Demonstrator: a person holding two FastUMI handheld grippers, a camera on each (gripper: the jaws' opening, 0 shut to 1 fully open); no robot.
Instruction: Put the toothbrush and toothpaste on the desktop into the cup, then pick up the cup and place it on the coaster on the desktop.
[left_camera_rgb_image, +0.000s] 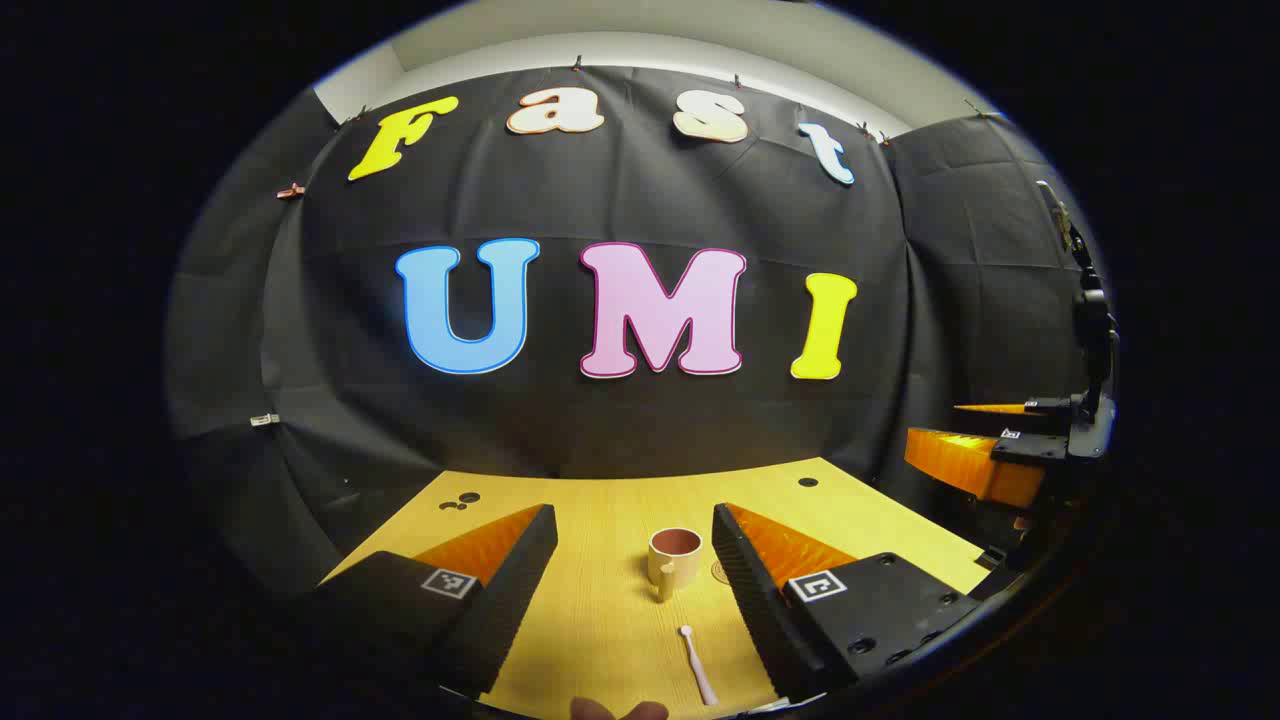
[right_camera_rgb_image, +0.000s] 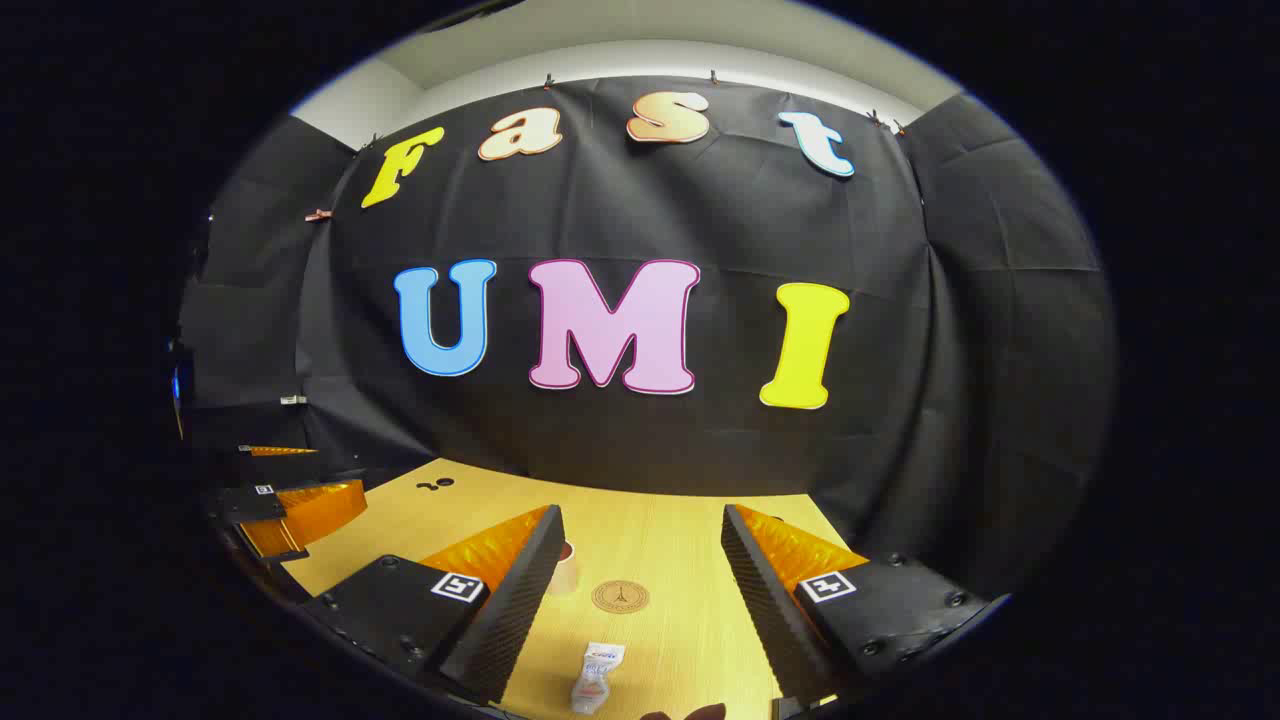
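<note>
Toothbrush (left_camera_rgb_image: 697, 664) between wide-open left gripper (left_camera_rgb_image: 633, 530) fingers, cup (left_camera_rgb_image: 673, 557) beyond. Toothpaste (right_camera_rgb_image: 596, 677) between wide-open right gripper (right_camera_rgb_image: 640, 530) fingers, coaster (right_camera_rgb_image: 620, 597) beyond. Nothing gripped.

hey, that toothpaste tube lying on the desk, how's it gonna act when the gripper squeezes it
The toothpaste tube looks small and soft-walled, so it will probably give under the fingers rather than stay stiff. It lies flat on the wooden desktop, so rolling seems unlikely. Its glossy skin may slip.

backdrop: black cloth wall (left_camera_rgb_image: 640, 420), creased, straight ahead beyond the tongs
clips: small clips (left_camera_rgb_image: 290, 190) along cloth top edge
ceiling strip: pale wall (right_camera_rgb_image: 640, 50) above cloth
</note>
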